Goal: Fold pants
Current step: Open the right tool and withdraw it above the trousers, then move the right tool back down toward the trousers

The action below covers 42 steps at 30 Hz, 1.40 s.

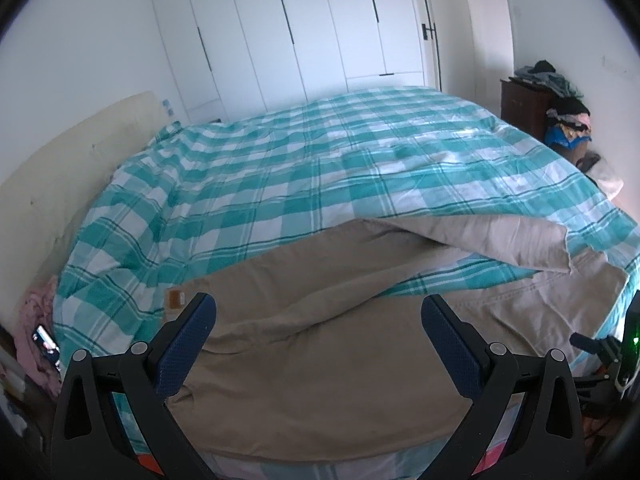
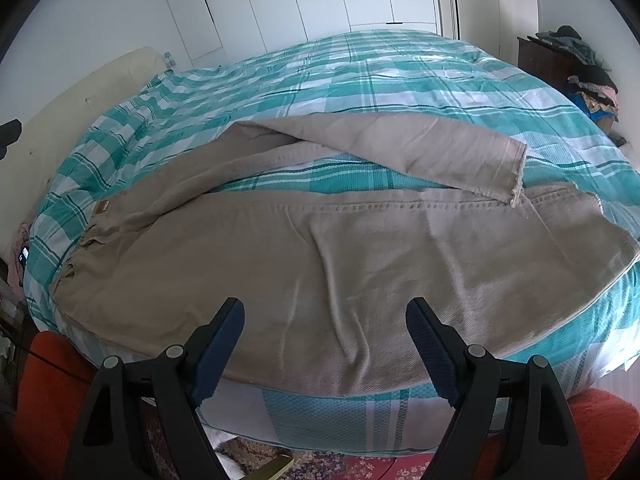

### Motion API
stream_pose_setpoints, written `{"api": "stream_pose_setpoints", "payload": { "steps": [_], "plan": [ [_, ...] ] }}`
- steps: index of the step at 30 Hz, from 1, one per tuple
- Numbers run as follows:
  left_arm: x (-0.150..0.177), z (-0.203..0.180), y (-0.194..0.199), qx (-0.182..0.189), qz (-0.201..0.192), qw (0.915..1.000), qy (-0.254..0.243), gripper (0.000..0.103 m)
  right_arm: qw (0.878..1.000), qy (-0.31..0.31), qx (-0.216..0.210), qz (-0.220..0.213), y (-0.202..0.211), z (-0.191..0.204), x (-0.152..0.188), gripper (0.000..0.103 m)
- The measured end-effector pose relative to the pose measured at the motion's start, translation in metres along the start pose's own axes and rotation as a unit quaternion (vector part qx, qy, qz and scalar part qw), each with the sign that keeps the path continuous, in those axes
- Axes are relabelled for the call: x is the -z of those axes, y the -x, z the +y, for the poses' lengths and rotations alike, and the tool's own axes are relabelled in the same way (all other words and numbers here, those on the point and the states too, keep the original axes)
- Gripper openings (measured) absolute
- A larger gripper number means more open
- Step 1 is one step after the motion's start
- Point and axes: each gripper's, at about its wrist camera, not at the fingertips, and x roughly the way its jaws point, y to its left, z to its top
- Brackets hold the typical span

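Beige pants (image 2: 320,248) spread on checked bed (image 2: 360,80), legs apart, left tool (image 1: 318,320) & right tool (image 2: 325,322) both apart, holding nothing

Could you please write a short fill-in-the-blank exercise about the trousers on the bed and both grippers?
1. The beige cotton pants lie on a teal-and-white ____ bedspread.
2. Both the left gripper and the right gripper have their jaws ____.
3. The far pant leg has its hem resting on the ____ leg.
4. The small tan label sits at the pants' ____ end.

Missing words: checked; open; near; waist
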Motion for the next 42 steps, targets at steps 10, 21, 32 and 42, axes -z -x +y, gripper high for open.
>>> {"api": "stream_pose_setpoints", "payload": {
  "steps": [10,21,32,42],
  "plan": [
    [0.028,0.002,-0.061,0.022,0.061,0.9978,0.017,0.102,1.000,-0.009,-0.005,0.008,-0.007,-0.003,0.001,0.083],
    [0.073,0.009,-0.190,0.025,0.100,0.9928,0.060,0.102,0.990,-0.112,-0.089,-0.018,-0.028,-0.055,-0.069,0.084],
    [0.121,0.009,-0.249,0.040,0.166,0.9819,0.083,0.103,0.943,-0.310,-0.116,-0.030,-0.127,-0.135,-0.090,0.084],
    [0.123,0.010,-0.251,0.042,0.172,0.9806,0.084,0.103,0.895,-0.437,-0.030,-0.085,-0.129,-0.176,-0.091,0.007]
  ]
}}
